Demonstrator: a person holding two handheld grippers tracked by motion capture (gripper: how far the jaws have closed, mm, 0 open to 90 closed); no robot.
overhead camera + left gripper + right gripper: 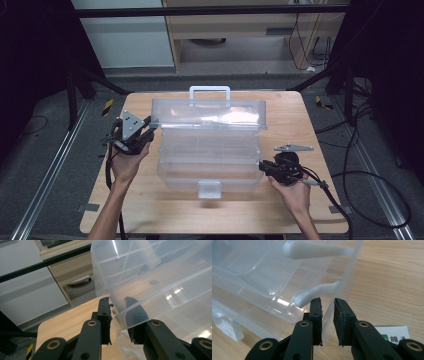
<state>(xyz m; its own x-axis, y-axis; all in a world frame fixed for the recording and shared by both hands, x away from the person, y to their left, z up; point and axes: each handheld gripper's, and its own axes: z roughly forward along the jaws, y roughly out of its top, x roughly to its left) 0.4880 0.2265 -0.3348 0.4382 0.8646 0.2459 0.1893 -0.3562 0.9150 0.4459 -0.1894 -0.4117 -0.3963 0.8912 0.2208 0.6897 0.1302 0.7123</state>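
A clear plastic toolbox (210,172) stands in the middle of the wooden table (292,125), its lid (207,114) raised and tilted toward the back, handle (210,91) uppermost. My left gripper (150,131) is at the lid's left end. In the left gripper view the lid's corner (150,277) runs between the jaws of that gripper (118,305), which are closed on its rim. My right gripper (261,165) is at the box's right end. In the right gripper view this gripper (327,303) clamps the thin side wall (348,277), beside a white hinge arm (317,291).
An inner tray (210,145) sits stepped between lid and base. A white latch (209,189) hangs at the box's front. Bare table lies in front of the box and to its right. A printed card (394,333) lies by the right gripper. Cables trail on the floor at right (370,175).
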